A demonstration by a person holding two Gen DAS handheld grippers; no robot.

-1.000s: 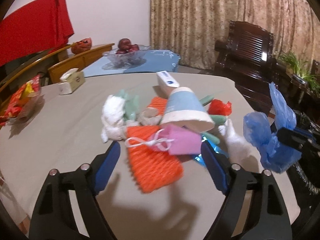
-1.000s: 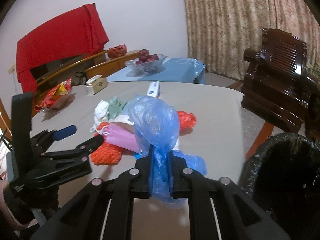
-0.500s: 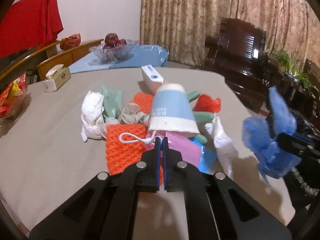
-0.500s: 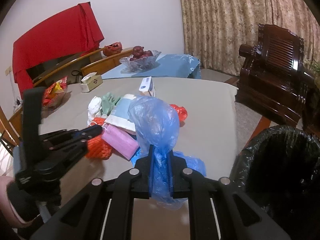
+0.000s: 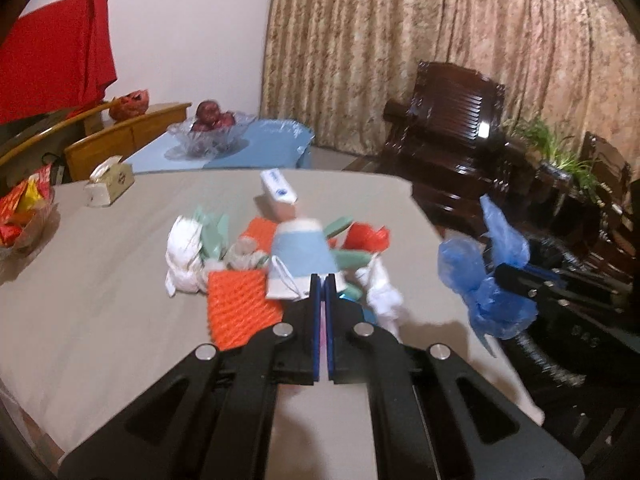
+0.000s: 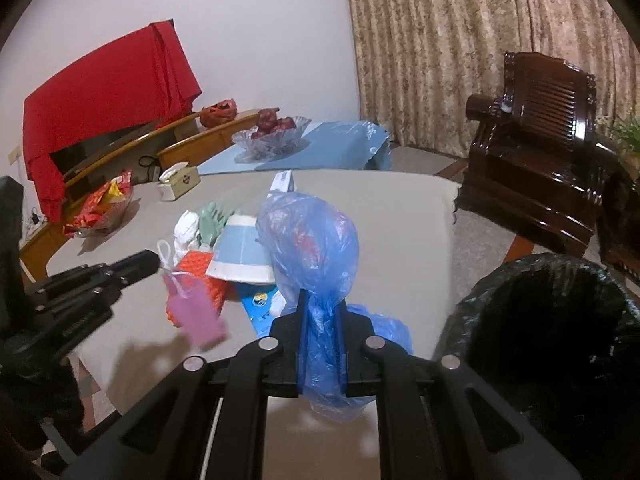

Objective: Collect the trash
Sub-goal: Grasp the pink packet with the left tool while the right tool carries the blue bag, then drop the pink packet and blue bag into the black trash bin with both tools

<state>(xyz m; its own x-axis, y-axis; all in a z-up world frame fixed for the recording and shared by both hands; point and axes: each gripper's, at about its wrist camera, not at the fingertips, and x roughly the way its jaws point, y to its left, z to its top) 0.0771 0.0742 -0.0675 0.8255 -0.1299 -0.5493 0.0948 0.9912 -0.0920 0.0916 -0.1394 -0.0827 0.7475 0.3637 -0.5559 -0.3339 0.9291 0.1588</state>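
Observation:
My left gripper is shut on a pink face mask, which hangs off the table from its fingertips; the mask's white ear loop shows beside the jaws. My right gripper is shut on a blue plastic bag, held at the table's right edge beside a black-lined trash bin. The rest of the pile lies on the grey table: a blue and white paper cup, orange foam net, white tissue, red plastic.
A tissue box, a snack bowl and a white carton stand farther back on the table. A glass fruit bowl is on the blue table behind. A dark wooden armchair stands to the right.
My left gripper closed on the pink mask and lifted it off the pile. My right gripper carried the blue bag a little toward the bin.

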